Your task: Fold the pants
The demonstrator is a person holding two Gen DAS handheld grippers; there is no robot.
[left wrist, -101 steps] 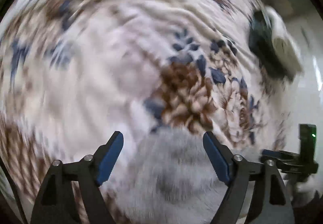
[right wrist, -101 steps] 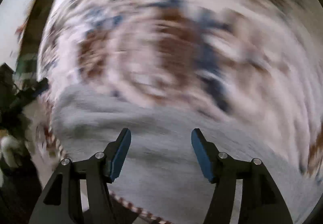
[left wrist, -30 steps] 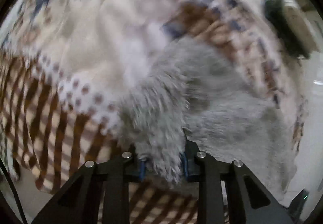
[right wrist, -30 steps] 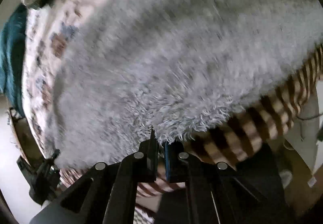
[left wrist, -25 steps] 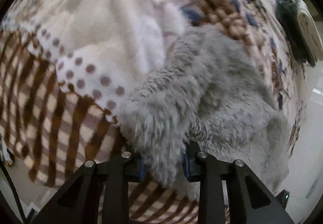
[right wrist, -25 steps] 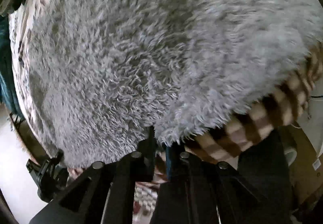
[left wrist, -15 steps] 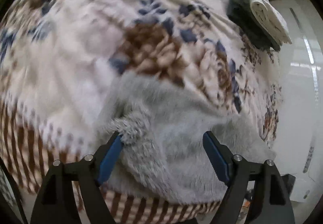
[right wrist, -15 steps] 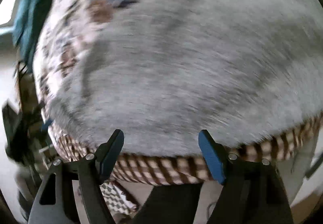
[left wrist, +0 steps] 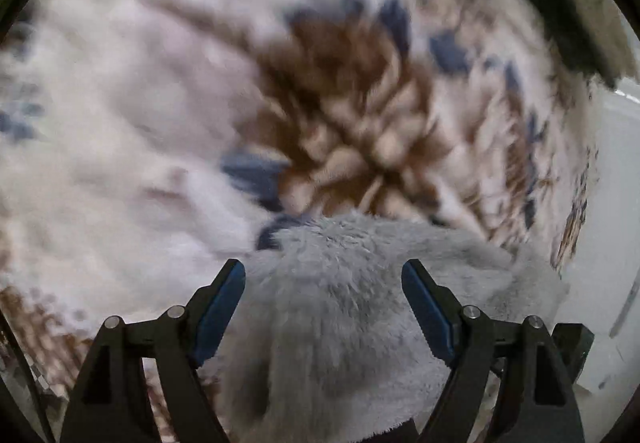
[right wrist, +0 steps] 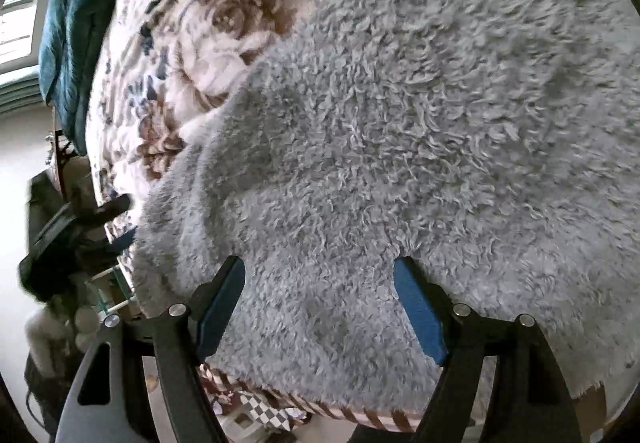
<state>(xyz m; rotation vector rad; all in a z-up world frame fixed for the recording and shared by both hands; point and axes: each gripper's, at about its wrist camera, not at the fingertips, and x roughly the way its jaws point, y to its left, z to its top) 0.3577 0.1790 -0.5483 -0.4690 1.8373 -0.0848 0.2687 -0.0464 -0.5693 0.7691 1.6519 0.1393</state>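
Now both claws are wide open and hold nothing: the left gripper [left wrist: 323, 297] and the right gripper [right wrist: 319, 293] hang over the fluffy grey pants [right wrist: 400, 131], which spread toward 12 o'clock.

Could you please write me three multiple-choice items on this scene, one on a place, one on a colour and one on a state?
1. Where do the fluffy grey fleece pants lie?
A. on a floral plush blanket
B. on a bare wooden floor
C. in a plastic basket

2. What colour are the gripper finger pads?
A. red
B. blue
C. yellow

3. How do the jaws of the right gripper stand?
A. clamped on the pants
B. shut on nothing
C. open, holding nothing

Answers: 1 A, the cream, brown and blue floral blanket spreads under the pants; 2 B, blue pads line both fingers; 3 C, the fingers stand wide apart over the fleece without pinching it.
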